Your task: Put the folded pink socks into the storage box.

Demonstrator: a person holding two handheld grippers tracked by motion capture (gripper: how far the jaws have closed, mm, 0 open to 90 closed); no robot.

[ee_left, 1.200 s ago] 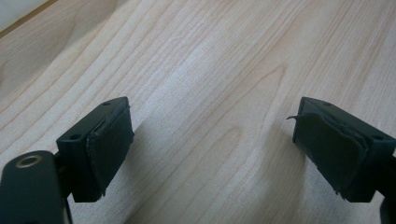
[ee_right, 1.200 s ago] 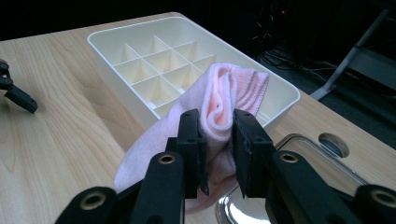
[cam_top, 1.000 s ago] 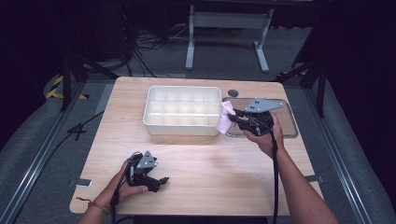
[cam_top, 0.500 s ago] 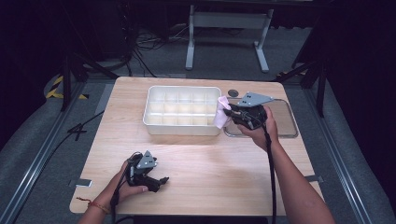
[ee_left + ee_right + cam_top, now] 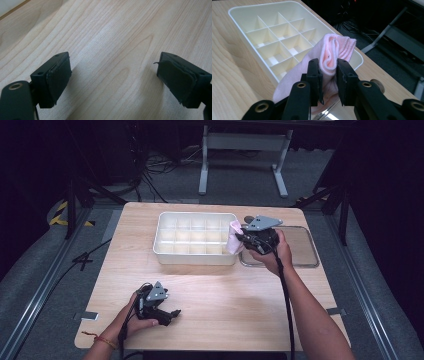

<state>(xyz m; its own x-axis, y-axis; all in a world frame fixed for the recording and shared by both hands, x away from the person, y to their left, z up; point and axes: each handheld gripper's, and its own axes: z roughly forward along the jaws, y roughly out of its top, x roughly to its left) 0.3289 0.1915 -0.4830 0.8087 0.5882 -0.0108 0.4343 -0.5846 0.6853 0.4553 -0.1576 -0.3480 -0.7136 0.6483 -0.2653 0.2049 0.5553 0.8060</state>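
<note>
The right claw (image 5: 239, 238) has come leftward off the metal tray (image 5: 300, 262) since a second ago and now sits at the right end of the white bin (image 5: 195, 257), carrying a pink sock (image 5: 233, 236) with it. In the right gripper view its two black jaws pinch a folded bunch of the sock (image 5: 332, 53) between the pads, the cuff standing up above them and the rest of the fabric drooping below, with the bin's grid of compartments (image 5: 279, 35) just beyond. The sock is thus held in the air over the bin's right rim, not yet inside any cell; which cell it is headed for cannot be told. The shift suggests that the pickup from the tray side is done and the carry is nearly over, so what remains is probably to bring the sock over a cell, lower it and let go. The left claw (image 5: 172, 314) rests low on the worktop (image 5: 225, 310) near the front edge, where it was a second ago, jaws spread wide with nothing between them, only bare wood (image 5: 112, 50) in its own view.
</note>
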